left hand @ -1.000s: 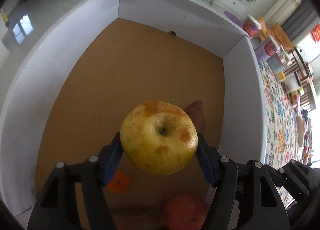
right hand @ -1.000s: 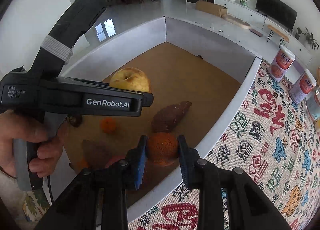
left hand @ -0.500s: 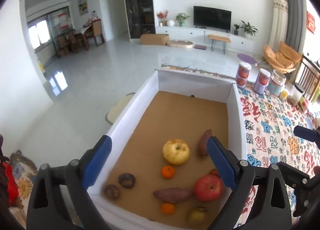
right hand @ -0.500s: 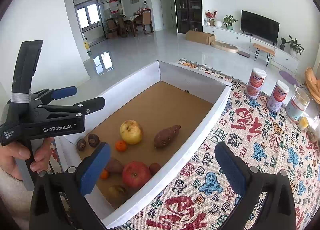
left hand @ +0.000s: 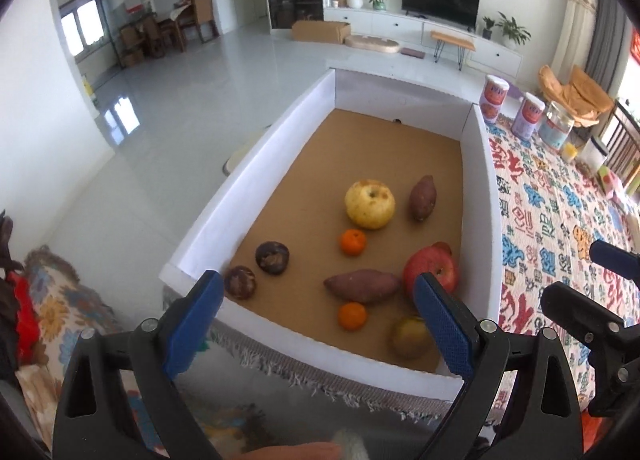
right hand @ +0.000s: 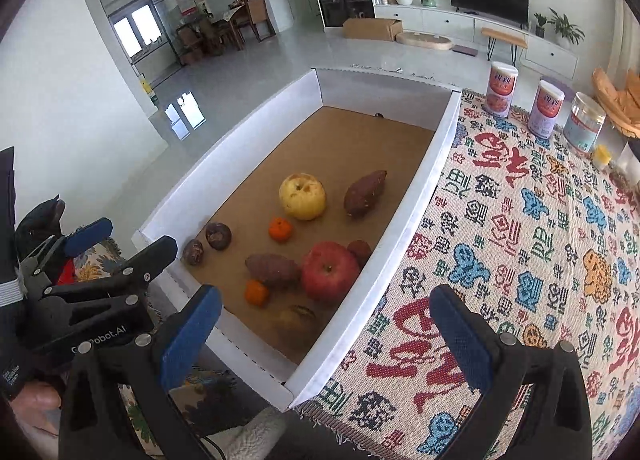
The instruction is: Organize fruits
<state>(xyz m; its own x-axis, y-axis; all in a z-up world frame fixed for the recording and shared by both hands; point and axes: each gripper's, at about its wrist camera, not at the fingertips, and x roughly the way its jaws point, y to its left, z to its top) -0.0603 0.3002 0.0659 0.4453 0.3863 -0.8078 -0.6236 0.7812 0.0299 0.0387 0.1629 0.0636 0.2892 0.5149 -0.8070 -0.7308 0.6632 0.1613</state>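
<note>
We now hold both tongs, left tongs [left hand: 316,326] and right tongs [right hand: 326,334], wide and empty, pulled back at 6 o'clock from the box [left hand: 248,175], with the yellow apple [left hand: 370,203] released inside, so sorting looks done.

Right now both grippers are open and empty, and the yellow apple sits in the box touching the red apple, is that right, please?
Not quite: the yellow apple and red apple are apart, with an orange near the gap, as the left wrist view shows. Both the left gripper and right gripper are open and empty, and both apples lie in the box.
</note>
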